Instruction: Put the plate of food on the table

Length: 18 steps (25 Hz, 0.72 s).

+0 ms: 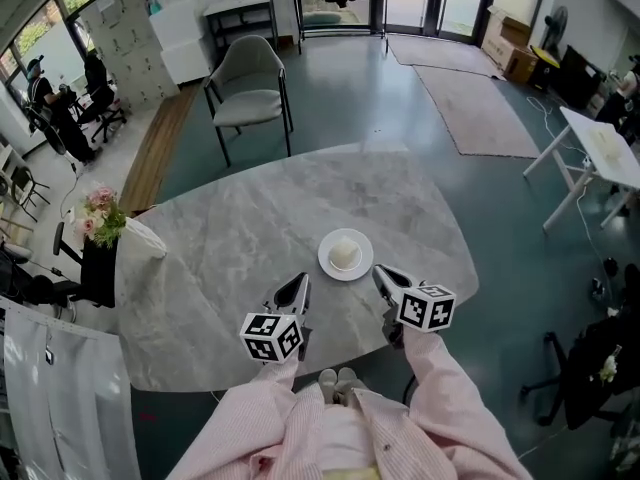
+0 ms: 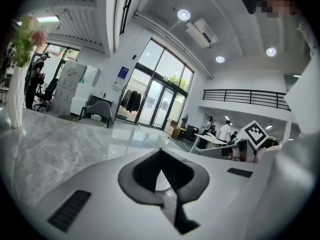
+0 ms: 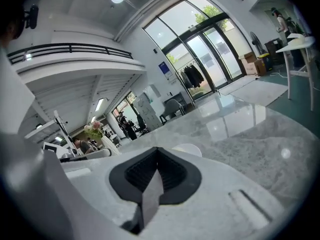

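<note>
A white plate (image 1: 345, 255) carrying a pale round piece of food rests on the grey marble table (image 1: 250, 238), a little right of its middle. Both grippers hover just short of the plate, over the table's near edge. My left gripper (image 1: 294, 292) sits at the plate's near left, its jaws together and holding nothing. My right gripper (image 1: 384, 279) is at the plate's near right, also shut and empty. In the left gripper view, the left gripper (image 2: 160, 154) hides most of the plate. In the right gripper view the plate's rim (image 3: 189, 149) peeks over the right gripper (image 3: 157, 153).
A white vase of pink flowers (image 1: 104, 220) stands at the table's left edge. A grey chair (image 1: 250, 93) is beyond the far side, and a white folding table (image 1: 602, 148) stands at the right. People sit at the far left of the room.
</note>
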Each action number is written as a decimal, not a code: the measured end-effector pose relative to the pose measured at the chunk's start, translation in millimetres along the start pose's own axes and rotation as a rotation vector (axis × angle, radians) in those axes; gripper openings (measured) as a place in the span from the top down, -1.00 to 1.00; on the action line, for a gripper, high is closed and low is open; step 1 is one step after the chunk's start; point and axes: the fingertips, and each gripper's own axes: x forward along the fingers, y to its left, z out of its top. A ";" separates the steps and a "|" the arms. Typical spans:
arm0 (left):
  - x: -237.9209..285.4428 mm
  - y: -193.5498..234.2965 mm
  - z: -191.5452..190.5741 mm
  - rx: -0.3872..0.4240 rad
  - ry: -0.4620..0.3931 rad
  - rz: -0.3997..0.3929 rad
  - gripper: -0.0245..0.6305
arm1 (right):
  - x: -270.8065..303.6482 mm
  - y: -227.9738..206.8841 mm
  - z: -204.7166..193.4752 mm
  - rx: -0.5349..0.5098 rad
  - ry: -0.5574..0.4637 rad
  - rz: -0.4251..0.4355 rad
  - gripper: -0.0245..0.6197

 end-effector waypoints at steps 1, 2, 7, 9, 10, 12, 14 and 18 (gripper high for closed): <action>-3.0 -1.7 4.0 0.006 -0.012 0.000 0.93 | -4.5 3.0 2.4 -0.009 -0.012 0.007 0.90; -5.8 -3.1 7.4 0.011 -0.024 0.000 0.93 | -8.6 5.5 4.9 -0.016 -0.025 0.013 0.90; -17.6 -7.2 19.3 0.040 -0.070 0.003 0.93 | -24.2 14.4 19.8 -0.046 -0.098 0.042 0.91; -21.8 -6.2 25.1 0.047 -0.090 0.012 0.93 | -28.5 18.0 25.4 -0.068 -0.118 0.051 0.91; -23.5 -5.3 28.2 0.052 -0.100 0.017 0.93 | -30.3 19.7 28.0 -0.079 -0.128 0.054 0.91; -26.6 -3.8 34.2 0.061 -0.119 0.027 0.93 | -33.3 22.3 32.8 -0.099 -0.146 0.059 0.91; -30.2 -2.8 39.1 0.069 -0.135 0.038 0.93 | -36.5 24.7 36.9 -0.124 -0.162 0.062 0.91; -35.7 -0.8 46.2 0.082 -0.156 0.061 0.93 | -41.5 27.9 44.7 -0.163 -0.186 0.061 0.91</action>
